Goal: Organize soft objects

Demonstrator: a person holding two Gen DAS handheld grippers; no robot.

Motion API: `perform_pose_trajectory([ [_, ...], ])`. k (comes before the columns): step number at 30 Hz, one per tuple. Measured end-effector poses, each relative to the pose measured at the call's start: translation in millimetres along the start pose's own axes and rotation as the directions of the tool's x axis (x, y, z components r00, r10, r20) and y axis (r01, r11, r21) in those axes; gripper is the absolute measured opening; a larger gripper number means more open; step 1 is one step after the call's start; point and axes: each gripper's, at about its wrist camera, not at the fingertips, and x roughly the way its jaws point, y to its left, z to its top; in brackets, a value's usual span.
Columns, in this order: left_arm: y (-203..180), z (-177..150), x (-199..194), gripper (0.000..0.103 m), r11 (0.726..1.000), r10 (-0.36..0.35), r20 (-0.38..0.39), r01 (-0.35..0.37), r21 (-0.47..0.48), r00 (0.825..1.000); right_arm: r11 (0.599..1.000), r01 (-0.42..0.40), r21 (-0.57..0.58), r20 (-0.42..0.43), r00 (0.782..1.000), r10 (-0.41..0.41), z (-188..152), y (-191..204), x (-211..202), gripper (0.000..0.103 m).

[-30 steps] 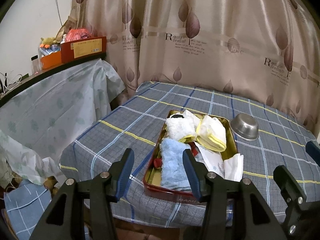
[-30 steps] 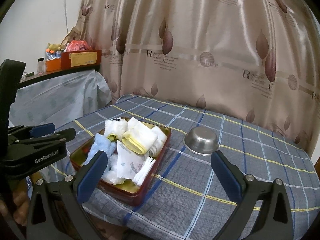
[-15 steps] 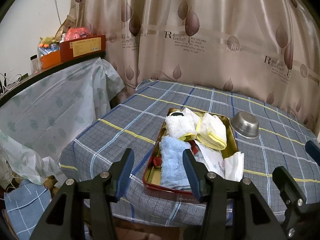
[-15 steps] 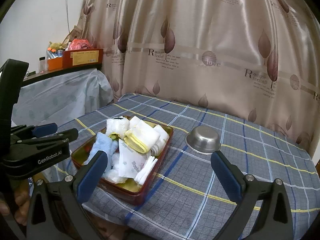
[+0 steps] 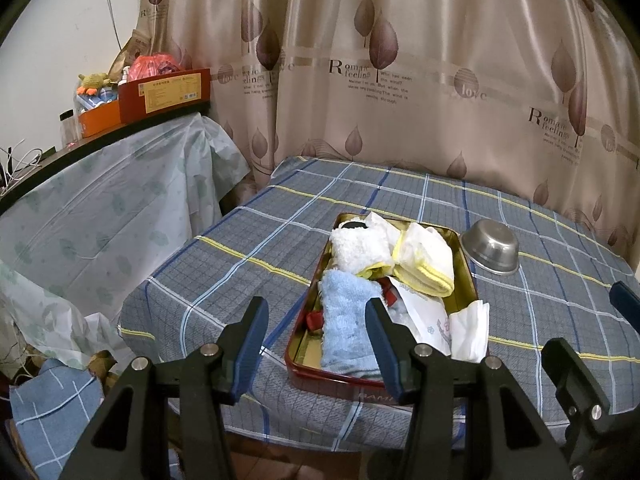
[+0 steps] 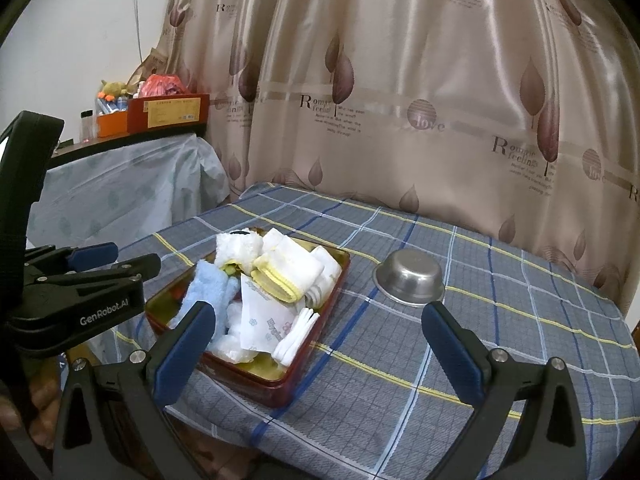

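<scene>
A red metal tin with a gold inside sits near the front edge of the table. It holds soft items: a light blue towel, a white fluffy cloth, a white cloth with yellow trim, a printed tissue pack and folded white tissues. My left gripper is open and empty, hovering in front of the tin. My right gripper is open and empty, wider apart, to the tin's right.
A steel bowl stands on the checked tablecloth right of the tin. A leaf-print curtain hangs behind. A covered shelf with boxes stands at left. The left gripper shows in the right wrist view.
Both grippers have drifted slightly, so the tin and bowl sit a little differently in the views. Nothing was gripped or moved.
</scene>
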Motion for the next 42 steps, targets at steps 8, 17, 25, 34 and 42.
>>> perform_pose_trajectory([
  [8, 2.5, -2.0, 0.8, 0.052, 1.000, 0.005, 0.002, -0.005, 0.001, 1.000, 1.000, 0.001, -0.001, -0.001, 1.000, -0.001, 0.9, -1.9, -0.6, 0.102],
  [17, 3.9, -0.9, 0.6, 0.052, 1.000, 0.010, 0.004, -0.010, 0.004, 1.000, 1.000, 0.005, 0.007, -0.001, 1.000, -0.005, -2.0, -4.0, 0.8, 0.102],
  [25, 1.9, 0.4, -2.2, 0.052, 1.000, 0.013, 0.020, -0.014, 0.018, 1.000, 1.000, 0.006, 0.009, -0.003, 1.000, -0.006, -2.2, -4.6, 1.0, 0.102],
  [34, 0.0, 0.2, -2.3, 0.052, 1.000, 0.017, 0.024, -0.018, 0.025, 1.000, 1.000, 0.006, 0.009, -0.004, 1.000, -0.006, -2.3, -5.7, 1.3, 0.102],
  [42, -0.3, 0.8, -0.8, 0.052, 0.999, 0.022, 0.018, -0.022, 0.025, 1.000, 1.000, 0.006, 0.013, -0.005, 1.000, -0.006, -2.0, -6.4, 2.1, 0.102],
])
